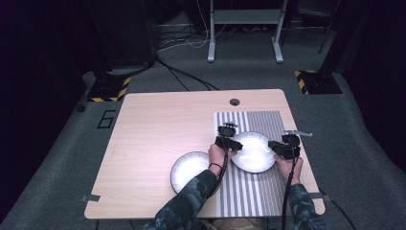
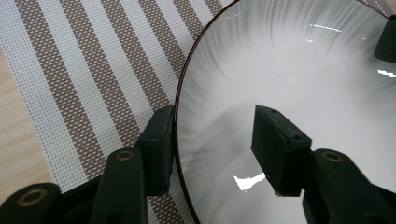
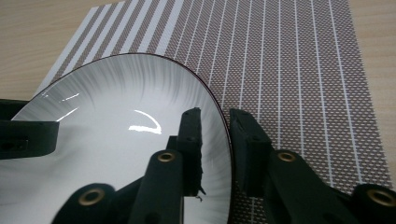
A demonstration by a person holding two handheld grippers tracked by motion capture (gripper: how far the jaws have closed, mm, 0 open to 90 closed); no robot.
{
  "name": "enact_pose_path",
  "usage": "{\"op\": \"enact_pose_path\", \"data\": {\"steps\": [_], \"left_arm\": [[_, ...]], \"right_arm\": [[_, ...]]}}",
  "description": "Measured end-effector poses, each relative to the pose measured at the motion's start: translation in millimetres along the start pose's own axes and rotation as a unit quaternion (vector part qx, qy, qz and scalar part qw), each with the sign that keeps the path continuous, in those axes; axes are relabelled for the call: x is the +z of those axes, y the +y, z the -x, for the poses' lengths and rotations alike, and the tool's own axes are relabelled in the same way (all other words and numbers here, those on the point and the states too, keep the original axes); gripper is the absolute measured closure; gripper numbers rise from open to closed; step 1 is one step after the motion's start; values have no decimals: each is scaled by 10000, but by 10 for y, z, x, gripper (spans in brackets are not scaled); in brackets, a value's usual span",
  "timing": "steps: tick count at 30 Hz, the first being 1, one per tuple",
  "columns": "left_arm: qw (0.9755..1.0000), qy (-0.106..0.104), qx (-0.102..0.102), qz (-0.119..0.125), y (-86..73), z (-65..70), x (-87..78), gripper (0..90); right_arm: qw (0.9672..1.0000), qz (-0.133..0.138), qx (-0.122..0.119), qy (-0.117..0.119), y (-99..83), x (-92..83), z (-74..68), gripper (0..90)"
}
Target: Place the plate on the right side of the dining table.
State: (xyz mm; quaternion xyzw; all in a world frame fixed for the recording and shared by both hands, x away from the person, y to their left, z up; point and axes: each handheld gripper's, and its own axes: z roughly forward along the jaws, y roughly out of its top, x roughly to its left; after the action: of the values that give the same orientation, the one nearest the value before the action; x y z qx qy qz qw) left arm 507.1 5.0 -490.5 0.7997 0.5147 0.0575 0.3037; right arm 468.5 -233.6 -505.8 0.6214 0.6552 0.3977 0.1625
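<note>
A white plate [image 1: 253,152] with a dark rim lies on the striped placemat [image 1: 261,122]. My left gripper [image 1: 233,143] stands at its left edge. In the left gripper view the plate [image 2: 289,70] has its rim between the jaws of the left gripper [image 2: 219,140], which stand wide apart, one outside the rim and one over the plate's inside. My right gripper [image 1: 276,146] is at the plate's right edge. In the right gripper view the right gripper [image 3: 215,135] has its jaws close together on the rim of the plate [image 3: 116,140].
A second white plate [image 1: 187,170] sits on the bare wooden table [image 1: 158,129] to the left of the placemat, partly under the person's left forearm. The table's right edge is close to my right gripper. A cable hole [image 1: 234,102] marks the far edge.
</note>
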Motion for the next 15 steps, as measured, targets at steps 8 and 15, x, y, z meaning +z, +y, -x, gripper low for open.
{"op": "enact_pose_path", "data": {"steps": [8, 15], "left_arm": [[9997, -214, -40, 92, 19, -28, -128, 382], [9985, -468, 62, 259, 0, -36, -293, 292]], "right_arm": [[10000, -12, -47, 36, 67, -89, -40, 458], [9993, -71, -232, 279, 45, -202, -101, 206]]}}
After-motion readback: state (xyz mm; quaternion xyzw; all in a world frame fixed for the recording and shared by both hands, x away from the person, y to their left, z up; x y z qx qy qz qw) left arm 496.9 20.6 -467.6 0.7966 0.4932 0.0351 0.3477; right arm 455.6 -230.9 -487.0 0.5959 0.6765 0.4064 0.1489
